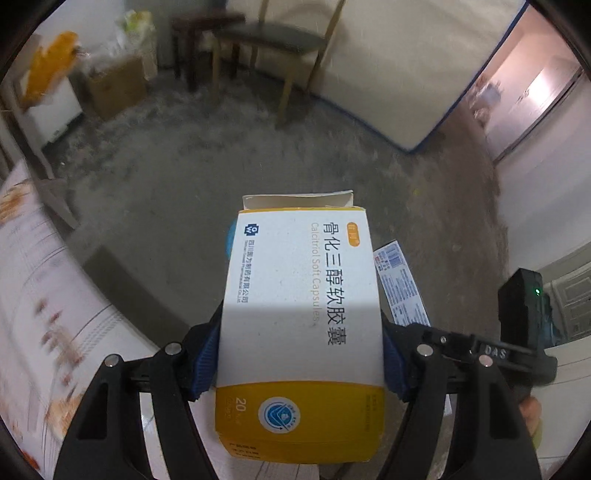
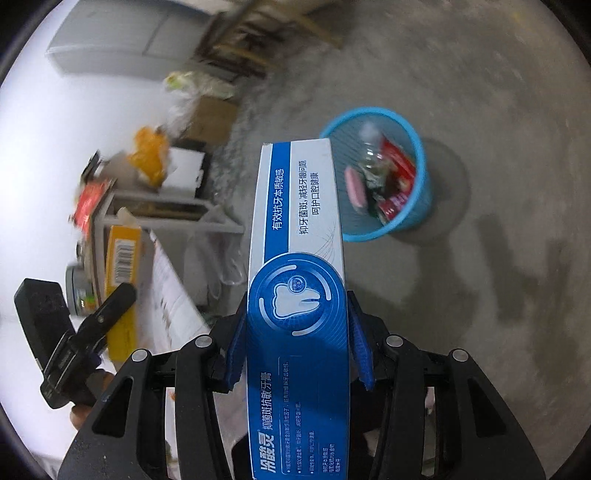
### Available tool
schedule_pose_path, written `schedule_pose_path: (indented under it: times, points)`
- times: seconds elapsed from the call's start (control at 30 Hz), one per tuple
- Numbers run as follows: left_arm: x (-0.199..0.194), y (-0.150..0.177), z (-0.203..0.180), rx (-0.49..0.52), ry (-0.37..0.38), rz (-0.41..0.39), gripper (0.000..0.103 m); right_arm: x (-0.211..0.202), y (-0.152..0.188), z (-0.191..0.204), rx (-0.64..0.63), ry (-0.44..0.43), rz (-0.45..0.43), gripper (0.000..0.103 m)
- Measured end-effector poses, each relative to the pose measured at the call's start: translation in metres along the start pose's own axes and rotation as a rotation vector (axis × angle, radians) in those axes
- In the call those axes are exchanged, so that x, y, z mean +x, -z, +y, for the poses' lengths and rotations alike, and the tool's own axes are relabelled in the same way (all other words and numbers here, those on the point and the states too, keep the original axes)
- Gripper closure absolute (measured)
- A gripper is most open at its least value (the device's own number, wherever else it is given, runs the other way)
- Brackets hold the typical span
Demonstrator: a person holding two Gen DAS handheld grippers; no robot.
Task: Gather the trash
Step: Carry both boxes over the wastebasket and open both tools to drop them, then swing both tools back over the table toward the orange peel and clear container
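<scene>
My left gripper (image 1: 299, 354) is shut on a white and yellow medicine box (image 1: 299, 295), held out over the concrete floor. The blue toothpaste box (image 1: 400, 284) and the right gripper's body (image 1: 517, 332) show at its right. My right gripper (image 2: 295, 347) is shut on a long blue and white toothpaste box (image 2: 297, 280). A blue mesh waste bin (image 2: 413, 218) stands on the floor ahead and to the right of it, with red wrappers and a pink item inside. The left gripper (image 2: 107, 317) with the yellow box (image 2: 123, 254) shows at the left. A sliver of blue (image 1: 231, 240) peeks from behind the medicine box.
A table with a patterned cloth (image 1: 44, 295) lies at the left. A wooden chair (image 1: 280, 48), a dark stool (image 1: 199, 33), a cardboard box (image 1: 118, 85) and a mattress against the wall (image 1: 406, 74) stand beyond. A cluttered shelf (image 2: 122, 199) is at the left.
</scene>
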State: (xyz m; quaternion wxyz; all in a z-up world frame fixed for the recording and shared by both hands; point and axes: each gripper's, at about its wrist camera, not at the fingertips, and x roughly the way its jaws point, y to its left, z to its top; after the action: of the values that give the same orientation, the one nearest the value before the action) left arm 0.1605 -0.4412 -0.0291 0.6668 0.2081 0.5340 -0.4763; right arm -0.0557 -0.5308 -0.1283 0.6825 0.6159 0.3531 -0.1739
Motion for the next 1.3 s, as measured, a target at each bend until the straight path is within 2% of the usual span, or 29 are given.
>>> schedule_pose_path:
  times: [0.07,0.13,0.2,0.27,0.3,0.4,0.5,0.7,0.97,1.07,1.3]
  points:
    - [0.029,-0.021,-0.004,-0.005,-0.022,0.03,0.033,0.014,-0.016,-0.011,0.071,-0.019,0.011,0.058]
    - [0.046,-0.039,-0.005,-0.026,-0.006,0.02,0.031,0.027,-0.03,-0.017,0.133,-0.031,0.014,0.057]
    - [0.054,-0.053,-0.005,-0.054,-0.007,-0.018,0.012,0.05,-0.055,-0.021,0.192,-0.051,-0.001,0.054]
    - [0.055,-0.063,-0.002,-0.081,-0.023,-0.07,0.011,0.071,-0.071,-0.023,0.228,-0.052,-0.024,0.045]
    - [0.055,-0.066,-0.005,-0.087,-0.023,-0.076,0.011,0.084,-0.083,-0.025,0.227,-0.04,-0.032,0.036]
    - [0.047,-0.062,-0.002,-0.091,0.004,-0.078,0.011,0.118,-0.096,-0.04,0.254,0.074,-0.02,0.036]
    - [0.034,-0.051,0.005,-0.064,-0.006,-0.094,0.011,0.128,-0.092,-0.052,0.255,0.115,-0.018,0.036]
    - [0.002,-0.024,0.014,-0.055,-0.001,-0.131,0.011,0.118,-0.076,-0.048,0.19,0.159,-0.035,0.037]
    - [-0.063,0.025,0.027,-0.091,0.036,-0.228,0.011,0.07,-0.053,-0.042,0.088,0.178,-0.079,0.037]
    - [-0.091,0.058,0.037,-0.086,0.036,-0.282,0.011,0.054,-0.041,-0.028,0.043,0.148,-0.084,0.033]
    - [-0.144,0.167,0.087,-0.16,-0.081,-0.396,0.011,0.041,-0.015,0.033,-0.136,0.065,-0.046,0.033]
